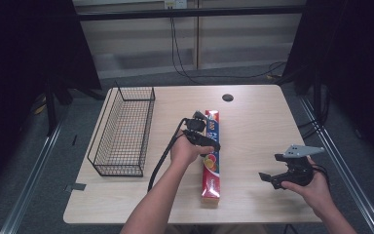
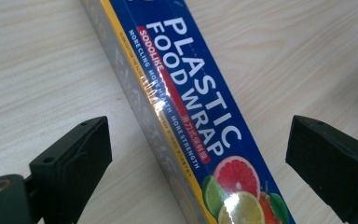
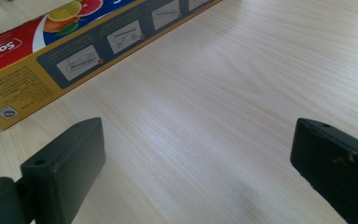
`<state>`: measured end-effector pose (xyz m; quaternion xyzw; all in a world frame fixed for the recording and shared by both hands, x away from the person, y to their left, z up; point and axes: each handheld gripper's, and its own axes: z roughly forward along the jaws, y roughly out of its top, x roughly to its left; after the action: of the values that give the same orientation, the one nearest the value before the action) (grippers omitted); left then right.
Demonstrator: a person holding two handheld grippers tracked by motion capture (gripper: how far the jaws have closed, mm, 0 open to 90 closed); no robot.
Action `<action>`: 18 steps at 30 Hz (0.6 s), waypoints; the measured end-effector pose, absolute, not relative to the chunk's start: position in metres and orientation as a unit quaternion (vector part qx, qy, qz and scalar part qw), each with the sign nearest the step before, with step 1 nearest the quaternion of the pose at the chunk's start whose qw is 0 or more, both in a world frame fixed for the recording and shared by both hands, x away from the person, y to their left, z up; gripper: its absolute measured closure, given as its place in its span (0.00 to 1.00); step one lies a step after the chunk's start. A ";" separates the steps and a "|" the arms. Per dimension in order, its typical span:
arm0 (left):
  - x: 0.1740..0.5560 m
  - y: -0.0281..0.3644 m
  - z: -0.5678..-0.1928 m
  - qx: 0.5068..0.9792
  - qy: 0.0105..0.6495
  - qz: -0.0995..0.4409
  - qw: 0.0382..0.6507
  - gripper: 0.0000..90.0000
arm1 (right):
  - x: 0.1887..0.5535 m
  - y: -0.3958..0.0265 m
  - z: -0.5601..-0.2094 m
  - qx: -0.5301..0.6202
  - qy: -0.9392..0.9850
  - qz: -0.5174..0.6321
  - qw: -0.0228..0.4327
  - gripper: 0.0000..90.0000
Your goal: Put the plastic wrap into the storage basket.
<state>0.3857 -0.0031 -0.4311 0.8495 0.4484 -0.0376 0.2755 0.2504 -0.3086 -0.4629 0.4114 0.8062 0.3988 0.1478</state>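
Observation:
A long plastic food wrap box [image 1: 212, 161], blue and red with citrus pictures, lies lengthwise on the middle of the wooden table [image 1: 253, 122]. My left gripper [image 1: 208, 142] hovers over the box's middle, open. In the left gripper view the box [image 2: 186, 107] runs diagonally between the two spread jaws, and neither jaw touches it. My right gripper [image 1: 269, 176] is held above the table to the right of the box, open, with nothing between its fingers. The right gripper view shows the box's yellow side [image 3: 88, 51] at the upper left, beyond the jaws.
A black wire basket [image 1: 124, 131] stands on the table's left side, with nothing in it that I can see. A round dark hole [image 1: 227, 97] sits near the far edge. Black curtains and cables hang beyond the table.

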 end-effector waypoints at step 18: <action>0.392 -0.024 -0.444 0.846 0.463 -0.042 0.263 0.11 | 0.250 -0.311 -0.461 0.414 0.800 0.407 0.152 0.03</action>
<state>0.3918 -0.0239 -0.4440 0.8457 0.4627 -0.0417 0.2627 0.2501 -0.3113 -0.4612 0.4140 0.8001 0.4066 0.1520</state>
